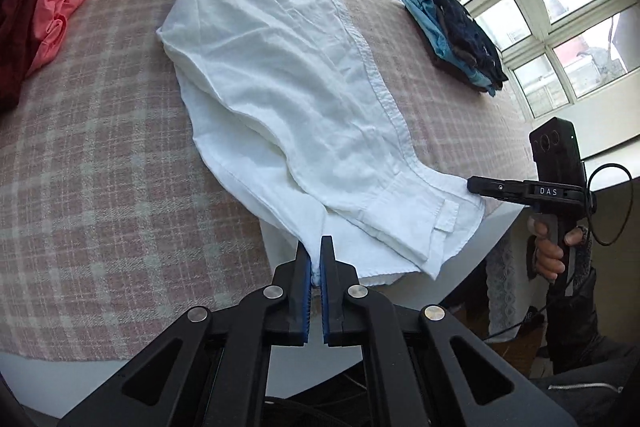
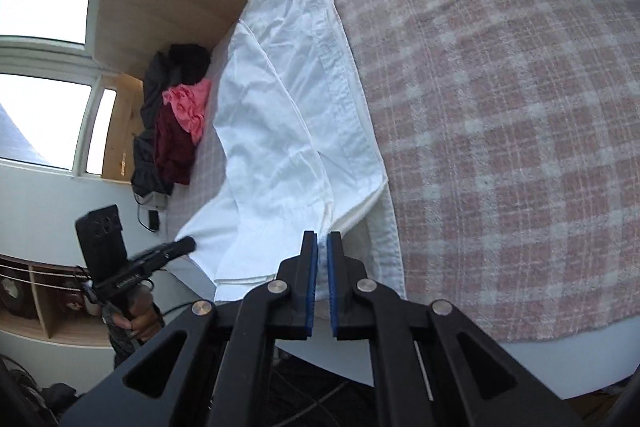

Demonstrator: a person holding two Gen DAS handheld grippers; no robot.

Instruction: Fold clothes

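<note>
Left wrist view: left gripper (image 1: 316, 259) clamped on hem corner of white shirt (image 1: 280, 67), spread lengthwise on pink checked bed cover (image 1: 92, 147). Right wrist view: right gripper (image 2: 322, 247) pinching shirt's other bottom edge, jaws nearly touching.

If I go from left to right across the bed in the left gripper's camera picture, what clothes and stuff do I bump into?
Pink and dark red clothes pile → white shirt, its near hem pinched in the left gripper → stack of blue folded clothes → right gripper, nipping the shirt's other hem corner.
</note>
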